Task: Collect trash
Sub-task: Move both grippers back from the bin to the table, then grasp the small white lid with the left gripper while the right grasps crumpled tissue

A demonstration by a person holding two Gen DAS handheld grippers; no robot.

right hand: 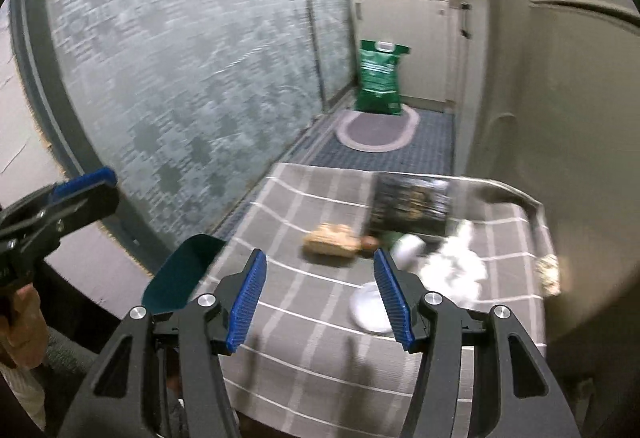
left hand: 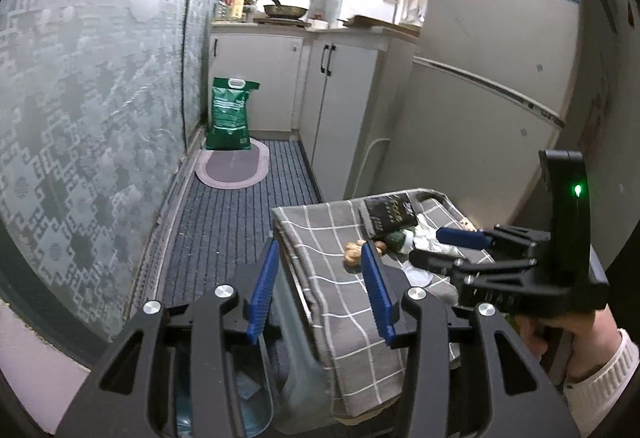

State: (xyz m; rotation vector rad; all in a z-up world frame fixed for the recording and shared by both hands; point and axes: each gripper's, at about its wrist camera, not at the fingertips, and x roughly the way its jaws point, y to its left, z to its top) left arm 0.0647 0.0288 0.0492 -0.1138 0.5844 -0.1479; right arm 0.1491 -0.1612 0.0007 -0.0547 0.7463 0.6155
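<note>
Left wrist view: a narrow kitchen with a frosted patterned glass partition [left hand: 92, 126] along one side and a dark ribbed floor mat [left hand: 236, 214] running toward white cabinets [left hand: 276, 78]. A green sack [left hand: 231, 114] stands at the far end beside an oval grey rug [left hand: 234, 166]. A pale refrigerator [left hand: 492, 78] fills the other side. Near the camera stands a small worktop covered in a grey checked cloth [left hand: 328, 250]. On the cloth lie the trash items: a black printed packet [left hand: 390, 214], a brown crumpled lump [left hand: 354, 256], a green-and-white wrapper [left hand: 400, 240] and a white round lid [left hand: 418, 276]. Below the worktop's edge sits a grey bin [left hand: 256, 410] with a clear bottle and scraps inside. The left tongs [left hand: 320, 290] stand apart with nothing between the blue pads. The right tongs [left hand: 442, 250] hover over the litter, parted and empty.

Right wrist view, blurred: the same checked cloth carries the packet [right hand: 412, 204], the brown lump [right hand: 330, 240], the white lid [right hand: 368, 312] and crumpled white tissue [right hand: 456, 270]. A dark green bin flap [right hand: 180, 274] rises at the cloth's near corner. The right tongs [right hand: 320, 302] are parted above the cloth, gripping nothing. The left tongs [right hand: 86, 190] show at the edge.
</note>
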